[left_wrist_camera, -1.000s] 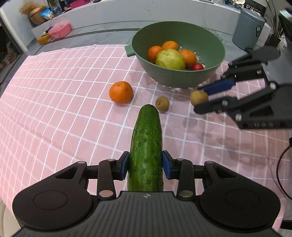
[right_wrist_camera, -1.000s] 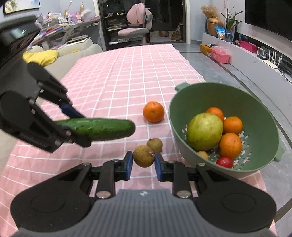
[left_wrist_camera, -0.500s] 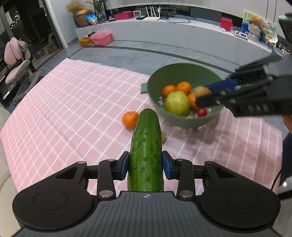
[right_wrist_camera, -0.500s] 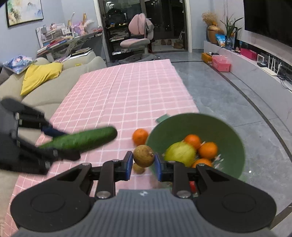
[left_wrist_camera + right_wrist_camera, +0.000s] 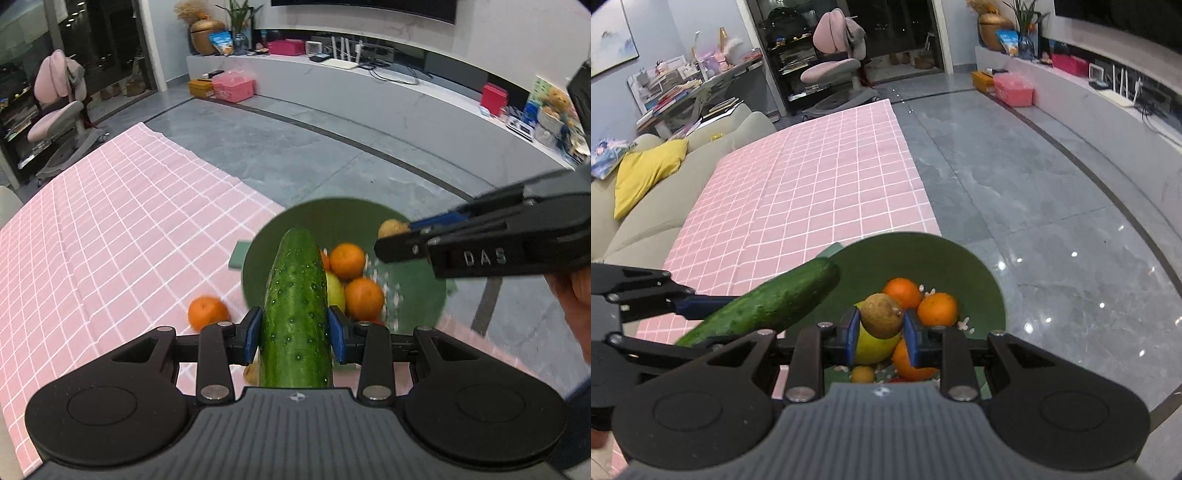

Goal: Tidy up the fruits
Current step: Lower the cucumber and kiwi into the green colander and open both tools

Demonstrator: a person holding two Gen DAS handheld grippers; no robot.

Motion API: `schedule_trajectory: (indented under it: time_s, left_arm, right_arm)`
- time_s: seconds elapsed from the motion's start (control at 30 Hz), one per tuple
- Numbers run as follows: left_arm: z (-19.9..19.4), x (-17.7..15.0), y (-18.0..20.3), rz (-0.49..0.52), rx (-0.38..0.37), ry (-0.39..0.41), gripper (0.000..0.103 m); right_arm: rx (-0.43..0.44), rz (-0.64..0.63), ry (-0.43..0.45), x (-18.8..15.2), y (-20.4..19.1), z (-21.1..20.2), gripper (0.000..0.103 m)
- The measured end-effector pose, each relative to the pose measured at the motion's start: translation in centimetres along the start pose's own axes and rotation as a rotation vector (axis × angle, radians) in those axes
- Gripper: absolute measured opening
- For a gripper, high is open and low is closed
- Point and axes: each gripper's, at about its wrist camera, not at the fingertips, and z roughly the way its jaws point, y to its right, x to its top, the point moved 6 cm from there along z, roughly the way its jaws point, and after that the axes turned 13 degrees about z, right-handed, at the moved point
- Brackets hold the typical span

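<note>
My left gripper (image 5: 294, 334) is shut on a green cucumber (image 5: 295, 306), held high with its tip over the near rim of the green bowl (image 5: 413, 295). My right gripper (image 5: 881, 328) is shut on a small brown fruit (image 5: 881, 320) and holds it above the bowl (image 5: 975, 280). The bowl holds oranges (image 5: 364, 297), a yellow-green fruit (image 5: 873, 349) and a small red fruit. The cucumber (image 5: 768, 306) and left gripper also show in the right wrist view. The right gripper (image 5: 399, 236) with the brown fruit (image 5: 391, 229) shows in the left wrist view.
One orange (image 5: 207, 312) lies on the pink checked cloth (image 5: 110, 229) left of the bowl. A small brown fruit (image 5: 252, 373) lies on the cloth under my left gripper. The table edge and grey floor (image 5: 1015, 177) lie beyond the bowl. A sofa (image 5: 639, 206) is on the left.
Both grippers have risen and moved over the bowl, each still holding its item. The brown fruit was lifted off the cloth a second ago.
</note>
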Motion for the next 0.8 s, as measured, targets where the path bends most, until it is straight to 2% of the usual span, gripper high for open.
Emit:
schedule_trajectory:
  time_s: [0.27, 0.53, 0.8]
  left_arm:
    - [2.7, 1.3, 0.3, -0.041, 0.052, 0.016, 0.043]
    - [4.5, 0.7, 0.8, -0.019, 0.118, -0.007, 0.043]
    - [5.4, 0.5, 1.2, 0.007, 0.117, -0.029, 0.043]
  right_arm:
    - [-0.005, 0.055, -0.04, 1.3, 2.0, 2.1, 0.022]
    - [-0.023, 0.062, -0.114, 1.2, 2.9, 4.3, 0.022]
    - [-0.045, 0.05, -0.159, 0.5, 3.0, 6.4, 0.022]
